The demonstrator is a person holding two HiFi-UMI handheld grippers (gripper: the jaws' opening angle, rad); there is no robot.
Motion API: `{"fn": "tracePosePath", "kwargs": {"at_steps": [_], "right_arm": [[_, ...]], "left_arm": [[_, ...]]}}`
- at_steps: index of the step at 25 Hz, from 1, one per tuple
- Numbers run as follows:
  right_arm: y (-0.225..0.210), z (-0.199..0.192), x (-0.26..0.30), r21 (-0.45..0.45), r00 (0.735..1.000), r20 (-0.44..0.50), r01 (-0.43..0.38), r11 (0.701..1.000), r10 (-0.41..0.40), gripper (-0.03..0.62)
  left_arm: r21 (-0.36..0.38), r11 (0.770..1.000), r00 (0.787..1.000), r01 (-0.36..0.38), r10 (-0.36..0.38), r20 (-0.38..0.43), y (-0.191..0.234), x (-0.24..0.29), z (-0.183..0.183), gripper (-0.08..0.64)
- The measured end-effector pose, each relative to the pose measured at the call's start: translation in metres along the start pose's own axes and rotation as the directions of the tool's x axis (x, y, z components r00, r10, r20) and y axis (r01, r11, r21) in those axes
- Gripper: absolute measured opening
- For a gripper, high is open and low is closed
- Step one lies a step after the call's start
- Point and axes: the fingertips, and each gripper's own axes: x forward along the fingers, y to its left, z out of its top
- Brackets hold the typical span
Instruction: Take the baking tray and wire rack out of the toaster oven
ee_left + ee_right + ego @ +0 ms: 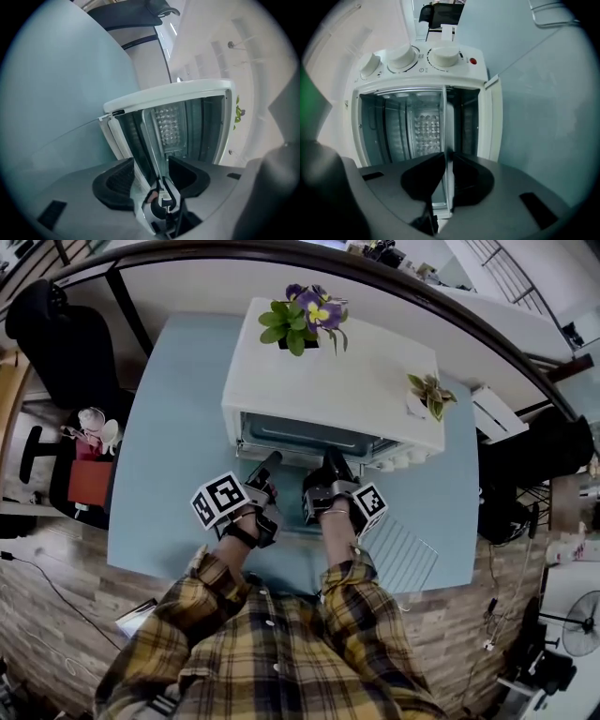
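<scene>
Two forearms in yellow plaid sleeves (281,643) reach forward side by side over the near edge of the pale blue desk (178,456). The left hand (246,526) and right hand (336,521) each hold their tool almost level, the marker cubes turned outward. Both are rolled on their sides, one jaw above the other. The left tongs (150,166) stand apart, and the thin metal rim passes between the pads without being pressed. The right tongs (447,161) are closed tight on that same rim. It belongs to the baking tray (446,126), a pale flat sheet seen edge-on, lying inside the open mouth of the white toaster oven (347,381). The wire rack (401,557) lies flat on the desk, just right of the right forearm. Farther back, a purple-flowered plant (307,317) and a small green plant (429,393) sit on the oven's top.
</scene>
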Motion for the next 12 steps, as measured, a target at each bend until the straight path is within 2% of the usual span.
{"fn": "tracePosePath", "kwargs": {"at_steps": [4,8,11,12], "right_arm": [[-0.004,-0.007,-0.023,0.000,0.999,-0.028,0.026,1.000,-0.026,0.057],[-0.006,-0.011,-0.044,0.000,0.998,-0.059,0.018,1.000,-0.018,0.057],[-0.006,-0.017,-0.057,0.005,0.996,-0.085,0.010,1.000,-0.010,0.057],[-0.007,-0.018,-0.061,0.009,0.996,-0.087,0.010,1.000,-0.009,0.057]], "left_arm": [[-0.037,0.999,1.000,-0.011,0.011,0.009,0.007,0.001,0.001,0.207],[-0.047,0.999,1.000,-0.027,0.028,0.015,0.011,-0.002,-0.001,0.149],[-0.063,0.997,0.999,-0.036,0.036,0.010,0.011,-0.009,-0.006,0.074],[-0.072,0.997,0.999,-0.034,0.034,0.008,0.011,-0.012,-0.009,0.074]]}}
